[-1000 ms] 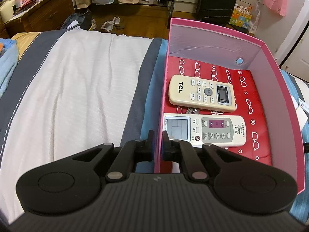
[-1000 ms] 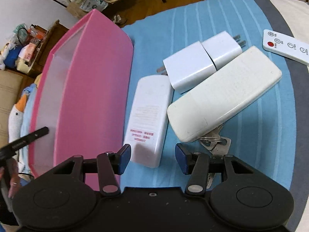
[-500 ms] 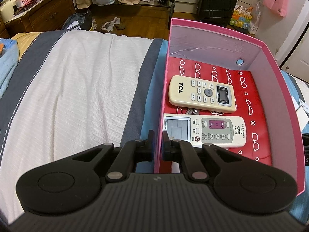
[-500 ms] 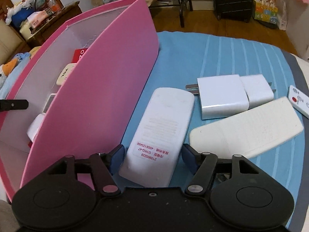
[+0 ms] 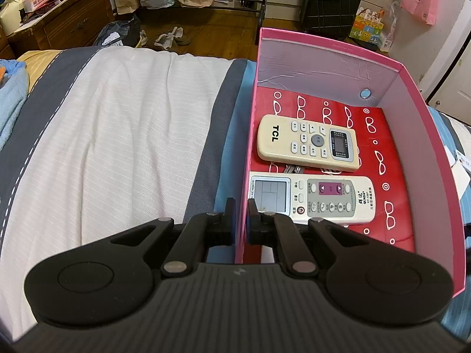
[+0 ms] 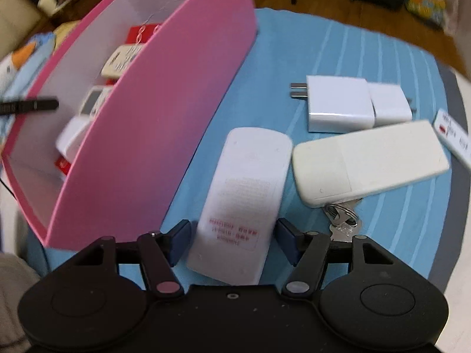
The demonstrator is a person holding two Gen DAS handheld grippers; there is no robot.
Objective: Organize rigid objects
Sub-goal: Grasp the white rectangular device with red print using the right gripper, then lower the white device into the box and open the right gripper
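Note:
My left gripper (image 5: 241,220) is shut on the left wall of the pink box (image 5: 435,176). Inside lie a cream TCL remote (image 5: 306,144) and a white remote with a screen (image 5: 312,200). In the right wrist view the pink box (image 6: 164,135) stands at left. My right gripper (image 6: 232,239) is open, its fingers on either side of the near end of a white remote lying face down (image 6: 244,194) on the blue cloth. Beside it lie a cream remote face down (image 6: 371,161), keys (image 6: 341,220) partly under it, and two white chargers (image 6: 353,106).
A small white remote (image 6: 453,135) lies at the far right edge. The bed has a white and grey striped cover (image 5: 117,147). Beyond the bed are a wooden floor, paper bags, a dresser (image 5: 59,23) and a black suitcase (image 5: 332,0).
My right gripper has moved forward so its open fingers now flank the face-down white remote's near end. The left gripper has kept its hold on the box wall.

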